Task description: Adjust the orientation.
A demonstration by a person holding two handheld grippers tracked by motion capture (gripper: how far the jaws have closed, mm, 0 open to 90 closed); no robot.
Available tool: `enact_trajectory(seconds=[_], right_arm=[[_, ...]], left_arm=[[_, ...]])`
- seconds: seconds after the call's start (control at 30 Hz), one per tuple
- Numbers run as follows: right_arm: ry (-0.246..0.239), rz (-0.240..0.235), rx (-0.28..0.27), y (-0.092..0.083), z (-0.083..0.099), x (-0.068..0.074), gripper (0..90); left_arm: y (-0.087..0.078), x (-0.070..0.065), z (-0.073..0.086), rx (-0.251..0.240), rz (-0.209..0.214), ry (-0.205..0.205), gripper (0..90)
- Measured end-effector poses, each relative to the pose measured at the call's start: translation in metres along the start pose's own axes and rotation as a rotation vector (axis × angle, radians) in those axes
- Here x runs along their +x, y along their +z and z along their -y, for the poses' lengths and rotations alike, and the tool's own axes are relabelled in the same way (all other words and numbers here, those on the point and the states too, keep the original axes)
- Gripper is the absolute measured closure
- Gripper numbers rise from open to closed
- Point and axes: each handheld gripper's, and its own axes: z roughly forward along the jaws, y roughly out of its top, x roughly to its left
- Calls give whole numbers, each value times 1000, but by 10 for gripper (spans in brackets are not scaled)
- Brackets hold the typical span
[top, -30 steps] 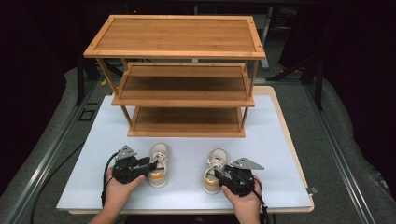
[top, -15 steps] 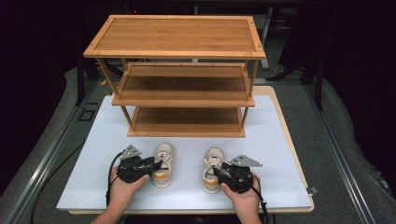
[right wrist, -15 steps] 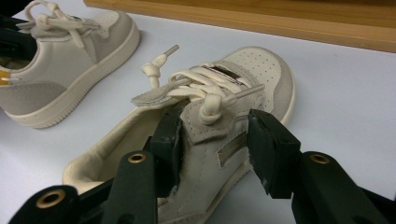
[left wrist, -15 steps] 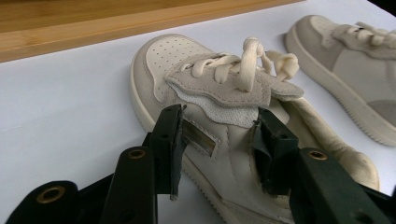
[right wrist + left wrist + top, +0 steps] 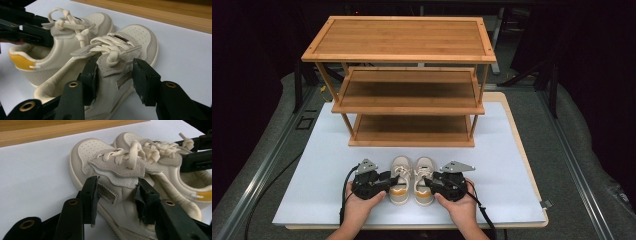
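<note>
Two shoes sit side by side on the mat (image 5: 327, 170), toes toward the rack (image 5: 412, 100), which stands behind them at the mat's far half. The left shoe (image 5: 401, 180) touches the right shoe (image 5: 424, 180). The left gripper (image 5: 384, 181) lies just left of the pair, jaws astride the left shoe's side; the right gripper (image 5: 430, 182) lies just right, jaws astride the right shoe's side. Both hands come in from the near edge, behind the grippers

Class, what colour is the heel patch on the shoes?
Yellow-orange, on the cream shoes; the heel patch shows best in the right gripper view.
</note>
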Motion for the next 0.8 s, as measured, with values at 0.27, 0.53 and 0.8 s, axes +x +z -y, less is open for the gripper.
enact_trajectory(seconds=[0.27, 0.53, 0.8], right_arm=[[1, 0, -18, 5, 0, 2, 560], [39, 165, -80, 7, 10, 27, 564], [41, 150, -89, 8, 10, 27, 565]], left_arm=[[0, -1, 1, -6, -3, -2, 573], [0, -3, 2, -9, -1, -2, 573], [-1, -5, 3, 1, -5, -6, 574]])
